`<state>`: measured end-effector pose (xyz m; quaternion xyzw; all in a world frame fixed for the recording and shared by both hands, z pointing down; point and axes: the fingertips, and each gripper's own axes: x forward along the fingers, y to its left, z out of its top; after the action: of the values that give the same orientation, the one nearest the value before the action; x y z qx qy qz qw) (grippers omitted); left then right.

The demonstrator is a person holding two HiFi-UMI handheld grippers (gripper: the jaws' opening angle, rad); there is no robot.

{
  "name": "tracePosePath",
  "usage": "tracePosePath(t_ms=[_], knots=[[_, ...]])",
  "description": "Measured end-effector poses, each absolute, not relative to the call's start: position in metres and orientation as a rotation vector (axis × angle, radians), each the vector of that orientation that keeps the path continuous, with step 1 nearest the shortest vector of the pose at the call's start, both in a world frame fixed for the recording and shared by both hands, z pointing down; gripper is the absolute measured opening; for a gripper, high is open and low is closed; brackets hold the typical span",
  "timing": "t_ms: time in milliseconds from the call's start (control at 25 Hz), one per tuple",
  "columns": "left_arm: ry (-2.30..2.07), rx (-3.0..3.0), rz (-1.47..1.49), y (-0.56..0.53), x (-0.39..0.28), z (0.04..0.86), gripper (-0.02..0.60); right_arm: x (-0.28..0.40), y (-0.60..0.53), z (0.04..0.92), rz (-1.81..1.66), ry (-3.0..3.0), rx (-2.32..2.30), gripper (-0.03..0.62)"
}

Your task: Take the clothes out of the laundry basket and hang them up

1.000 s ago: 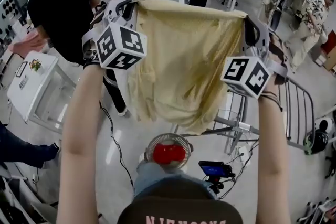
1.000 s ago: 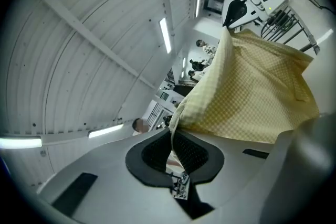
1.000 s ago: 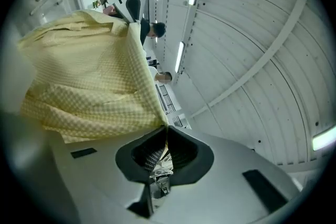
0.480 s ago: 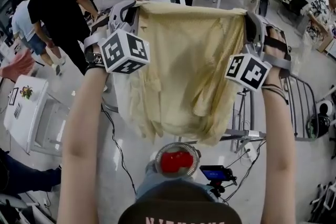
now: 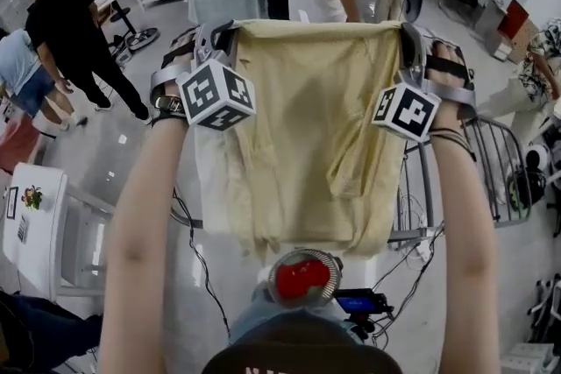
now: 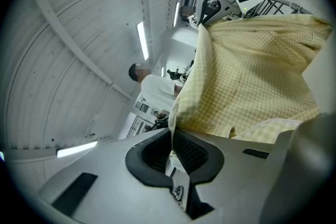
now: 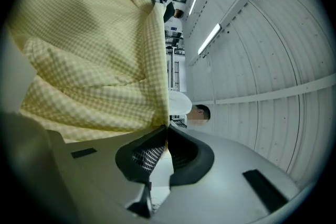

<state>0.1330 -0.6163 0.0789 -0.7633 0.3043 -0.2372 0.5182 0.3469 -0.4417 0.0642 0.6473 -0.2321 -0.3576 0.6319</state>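
Since the earlier frame the shirt [image 5: 316,127] was pulled flatter. It hung between the left gripper [image 6: 171,136] and right gripper [image 7: 166,136], fingers closed on its top corners; keeping it taut would help hanging.

**A:** What's the cloth like?
**B:** I've got the shirt [image 5: 307,144] up: thin woven fabric in a fine check, matt and softly creased.
**A:** And the grippers?
**B:** Left gripper [image 6: 170,139] and right gripper [image 7: 166,139] have smooth matt plastic shells. The pads [image 6: 190,152] are rubbery and mesh-textured. The floor [image 5: 114,162] is glossy, and the rack [image 5: 495,175] is bare metal wire.
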Motion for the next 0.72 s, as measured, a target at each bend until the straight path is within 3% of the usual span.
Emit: tracePosePath(t_ms=[720], knots=[[0.581,-1.907,-0.782,-0.687,0.201,0.197,0.012,0.41,-0.508,0.175,-0.609,-0.624,1.41,0.014]])
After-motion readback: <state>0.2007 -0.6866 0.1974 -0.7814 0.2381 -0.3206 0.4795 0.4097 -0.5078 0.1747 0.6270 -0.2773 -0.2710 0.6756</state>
